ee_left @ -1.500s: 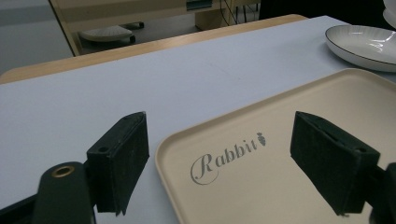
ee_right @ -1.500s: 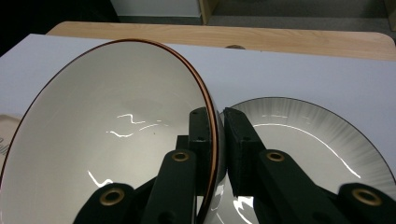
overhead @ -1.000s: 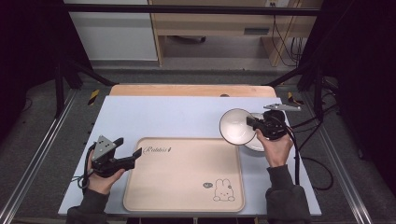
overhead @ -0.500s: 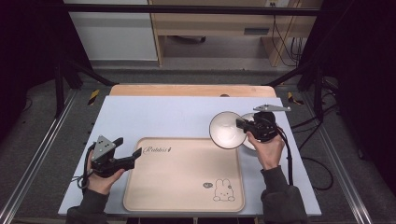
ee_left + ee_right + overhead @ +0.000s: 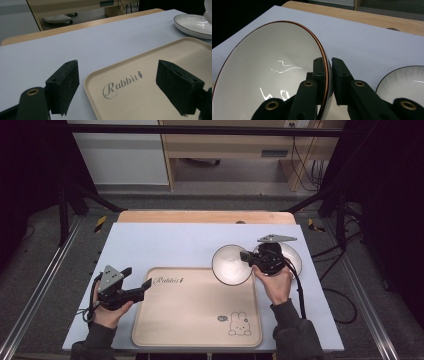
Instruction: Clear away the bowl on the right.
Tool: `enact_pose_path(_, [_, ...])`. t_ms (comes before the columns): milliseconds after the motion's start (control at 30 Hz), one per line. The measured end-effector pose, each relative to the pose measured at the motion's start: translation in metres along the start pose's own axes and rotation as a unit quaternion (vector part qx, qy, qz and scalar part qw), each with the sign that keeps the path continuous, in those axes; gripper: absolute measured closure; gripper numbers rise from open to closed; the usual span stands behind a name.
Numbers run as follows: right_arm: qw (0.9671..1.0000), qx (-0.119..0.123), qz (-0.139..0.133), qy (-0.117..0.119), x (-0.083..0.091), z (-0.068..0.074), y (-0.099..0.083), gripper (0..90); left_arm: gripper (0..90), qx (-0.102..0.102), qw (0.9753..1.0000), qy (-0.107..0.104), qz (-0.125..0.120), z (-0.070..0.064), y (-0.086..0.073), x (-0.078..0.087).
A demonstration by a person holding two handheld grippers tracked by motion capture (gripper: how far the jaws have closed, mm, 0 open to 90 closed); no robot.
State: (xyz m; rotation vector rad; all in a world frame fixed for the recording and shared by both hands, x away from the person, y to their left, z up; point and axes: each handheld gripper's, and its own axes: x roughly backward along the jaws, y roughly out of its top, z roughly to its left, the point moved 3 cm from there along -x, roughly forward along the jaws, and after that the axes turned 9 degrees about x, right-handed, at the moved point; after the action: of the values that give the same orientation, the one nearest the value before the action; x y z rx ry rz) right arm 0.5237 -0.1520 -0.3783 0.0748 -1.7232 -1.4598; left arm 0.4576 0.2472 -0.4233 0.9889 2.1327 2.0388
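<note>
Beside the tray's (image 5: 195,320) far right corner, the right gripper (image 5: 248,257) has its 2 jaws clamped on the rim of a white bowl (image 5: 231,264), held tilted above that corner. Just right of the bowl, a second dish (image 5: 292,257) sits on the table. At the tray's left edge, the left gripper (image 5: 139,282) rests with jaws wide apart, holding nothing.

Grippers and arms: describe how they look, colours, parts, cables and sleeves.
Both the left gripper and the right gripper are black two-jaw tools, each topped by a grey three-cornered plate and trailing a black cable. Their jaws are flat rectangular pads on arms with brass-coloured rivets. The person wears dark grey long sleeves.
</note>
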Motion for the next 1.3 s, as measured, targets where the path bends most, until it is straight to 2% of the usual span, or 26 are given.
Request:
enact_pose_path(833, [0.9988, 0.011, 0.03, 0.037, -0.031, 0.026, -0.007, 81.5, 18.4, 0.0, 1.0, 0.001, 0.0, 0.001, 0.0, 0.0])
enact_pose_path(1300, [0.9966, 0.02, 0.059, 0.055, -0.056, 0.043, -0.017, 81.5, 18.4, -0.003, 1.0, 0.0, 0.003, -0.001, 0.0, -0.001])
